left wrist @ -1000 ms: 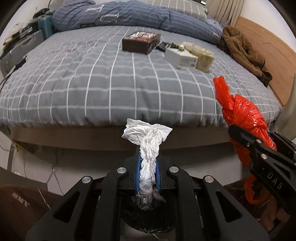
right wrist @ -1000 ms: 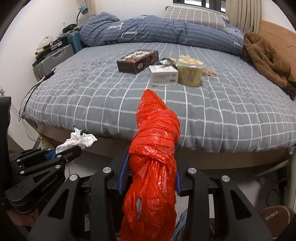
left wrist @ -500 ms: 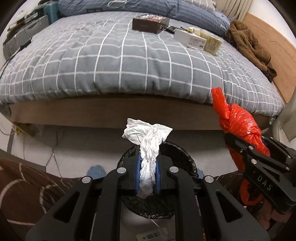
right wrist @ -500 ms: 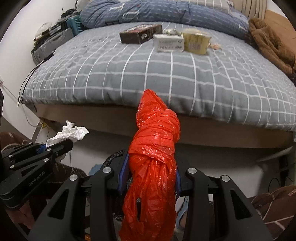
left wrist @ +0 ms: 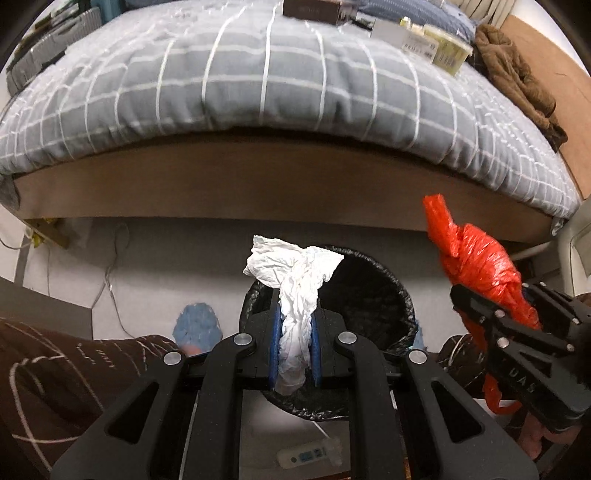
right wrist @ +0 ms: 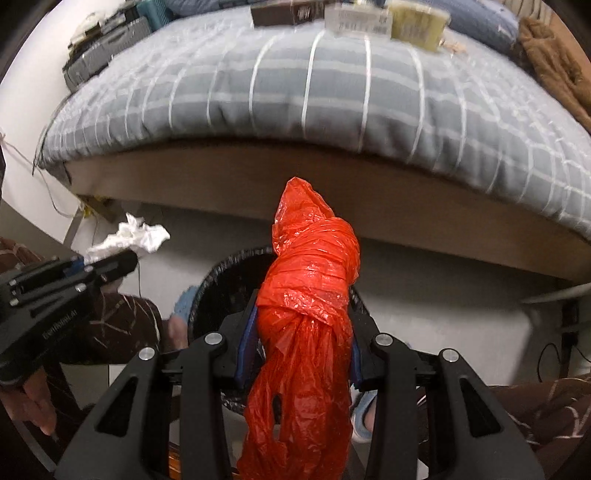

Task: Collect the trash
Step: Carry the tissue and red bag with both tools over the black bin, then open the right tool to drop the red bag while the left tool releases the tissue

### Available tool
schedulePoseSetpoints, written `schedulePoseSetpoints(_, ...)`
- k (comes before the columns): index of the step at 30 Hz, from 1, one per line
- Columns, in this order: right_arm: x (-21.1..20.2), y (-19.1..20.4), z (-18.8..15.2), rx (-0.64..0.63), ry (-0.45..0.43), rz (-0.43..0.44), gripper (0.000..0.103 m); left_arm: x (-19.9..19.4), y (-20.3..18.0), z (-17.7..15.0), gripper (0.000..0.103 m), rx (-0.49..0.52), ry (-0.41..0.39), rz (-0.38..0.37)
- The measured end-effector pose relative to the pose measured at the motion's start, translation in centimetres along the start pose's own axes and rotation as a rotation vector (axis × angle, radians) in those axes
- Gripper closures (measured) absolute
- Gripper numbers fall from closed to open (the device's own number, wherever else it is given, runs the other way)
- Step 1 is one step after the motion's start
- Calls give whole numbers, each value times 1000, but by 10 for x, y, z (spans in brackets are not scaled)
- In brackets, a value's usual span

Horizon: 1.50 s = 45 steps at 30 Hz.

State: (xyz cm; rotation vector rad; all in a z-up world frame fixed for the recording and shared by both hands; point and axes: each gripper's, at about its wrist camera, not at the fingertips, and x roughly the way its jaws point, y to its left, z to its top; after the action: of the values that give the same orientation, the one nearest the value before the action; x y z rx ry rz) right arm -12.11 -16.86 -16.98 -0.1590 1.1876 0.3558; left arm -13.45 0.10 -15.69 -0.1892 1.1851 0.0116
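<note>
My left gripper [left wrist: 294,325] is shut on a crumpled white tissue [left wrist: 295,273] and holds it above the near rim of a round bin with a black liner [left wrist: 369,280] on the floor. My right gripper [right wrist: 299,332] is shut on a knotted red plastic bag [right wrist: 310,295], also over the bin [right wrist: 229,266]. The red bag [left wrist: 476,266] and right gripper [left wrist: 517,332] show at the right of the left wrist view. The tissue [right wrist: 129,236] and left gripper [right wrist: 107,262] show at the left of the right wrist view.
A bed with a grey checked cover [left wrist: 277,81] fills the space behind the bin. On it lie a dark box [right wrist: 288,13], a white box [right wrist: 354,18], a yellow tub [right wrist: 417,24] and a brown jacket [left wrist: 517,85]. A blue slipper [left wrist: 197,321] lies left of the bin.
Both grippers have tilted down and moved from above the bed edge to over the bin, still holding the tissue and the red bag. The bin has come fully into view.
</note>
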Motion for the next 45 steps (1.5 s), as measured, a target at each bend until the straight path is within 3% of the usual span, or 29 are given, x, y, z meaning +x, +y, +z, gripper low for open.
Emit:
schedulePoseSetpoints(10, 46, 7, -8, -7, 154, 46, 66, 40, 15, -6, 91, 1, 68, 44)
schedulePoseSetpoints(27, 64, 25, -11, -19, 216, 20, 62, 49, 34, -15, 91, -39, 83, 62)
schedulePoseSetpoints(30, 60, 20, -11, -6, 206, 4, 56, 48, 30, -15, 91, -25, 77, 59)
schedulePoseSetpoints(34, 55, 14, -10, 4, 177, -17, 39, 48, 29, -15, 91, -25, 78, 50)
schedulePoseSetpoints(40, 43, 0, -8, 11, 122, -65, 21, 50, 19, -12, 91, 3, 82, 24)
schedulePoseSetpoints(45, 35, -21, -8, 59, 91, -93, 17, 54, 3, -12, 91, 25, 95, 0)
